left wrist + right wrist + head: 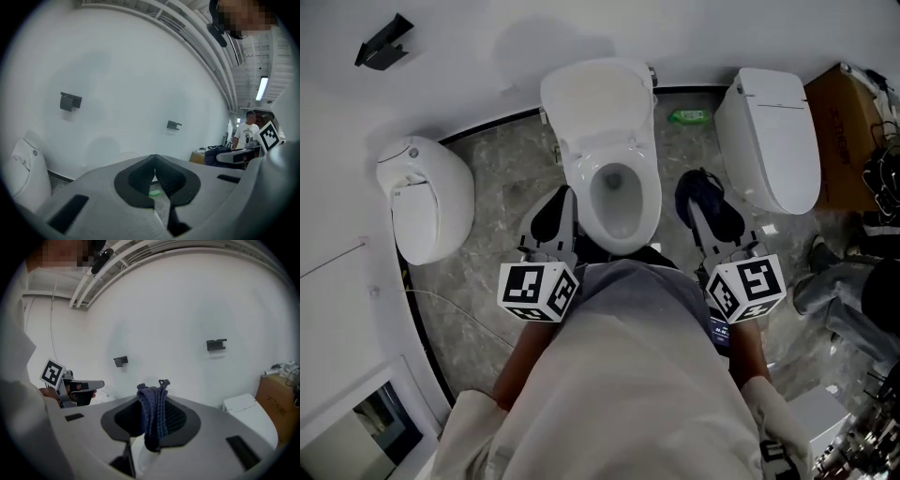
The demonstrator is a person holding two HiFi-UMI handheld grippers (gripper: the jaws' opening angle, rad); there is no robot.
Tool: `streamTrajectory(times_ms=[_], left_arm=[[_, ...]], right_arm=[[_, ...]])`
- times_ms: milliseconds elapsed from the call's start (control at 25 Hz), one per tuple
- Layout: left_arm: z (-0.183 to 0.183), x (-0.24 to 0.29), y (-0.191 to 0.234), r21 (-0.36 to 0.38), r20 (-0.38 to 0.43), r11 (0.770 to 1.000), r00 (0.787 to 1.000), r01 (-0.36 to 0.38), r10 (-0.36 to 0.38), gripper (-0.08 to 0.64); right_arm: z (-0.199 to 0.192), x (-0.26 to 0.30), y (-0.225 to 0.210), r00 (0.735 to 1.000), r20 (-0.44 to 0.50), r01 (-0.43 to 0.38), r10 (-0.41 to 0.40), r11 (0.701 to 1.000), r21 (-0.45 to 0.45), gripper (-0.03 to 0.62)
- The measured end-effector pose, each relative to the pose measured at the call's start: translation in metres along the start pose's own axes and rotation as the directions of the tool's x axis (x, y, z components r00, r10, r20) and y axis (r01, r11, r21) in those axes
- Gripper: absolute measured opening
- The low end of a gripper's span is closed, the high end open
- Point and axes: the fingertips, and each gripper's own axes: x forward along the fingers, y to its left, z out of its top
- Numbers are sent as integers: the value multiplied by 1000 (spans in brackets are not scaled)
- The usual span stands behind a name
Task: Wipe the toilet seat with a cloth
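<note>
White toilet bowl (615, 199) uncovered, dark blue cloth (153, 420) clamped in right tongs (151, 404)

**Around the edges: two spare toilets, a box and a green packet**

A grey marbled floor (502, 169) follows a curved white wall (487, 47), with a dark strip where they meet. At the left stands a white toilet with its lid down (427, 197). At the right is another lidded white toilet (773, 141), just beside a brown cardboard box (848, 131) that has dark cables (877, 173) tangled next to it. A small green packet (687, 116) lies on the floor close to the wall. A black bracket (382, 42) is fixed to the wall, and a second bracket (174, 124) sits farther along. A bystander in a white T-shirt (247, 132) stands in the background below a lit ceiling strip light (261, 88).
</note>
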Motion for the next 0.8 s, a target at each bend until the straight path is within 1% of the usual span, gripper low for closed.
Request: streamTrajectory(times_ms=[120, 400, 720, 800], left_arm=[[0, -2, -13, 0, 2, 1000, 1000, 1, -1, 8], [-4, 0, -37, -5, -1, 1000, 1000, 19, -19, 8], [5, 3, -43, 46, 5, 999, 1000, 1, -2, 9], [4, 3, -44, 45, 0, 999, 1000, -1, 1, 9]], right_arm=[[4, -11, -5, 1000, 18, 7, -7, 1000, -3, 100], [20, -32, -9, 998, 67, -13, 15, 999, -39, 100], [28, -35, -13, 995, 97, -22, 26, 999, -35, 101], [28, -37, -14, 996, 89, -26, 30, 999, -41, 101]])
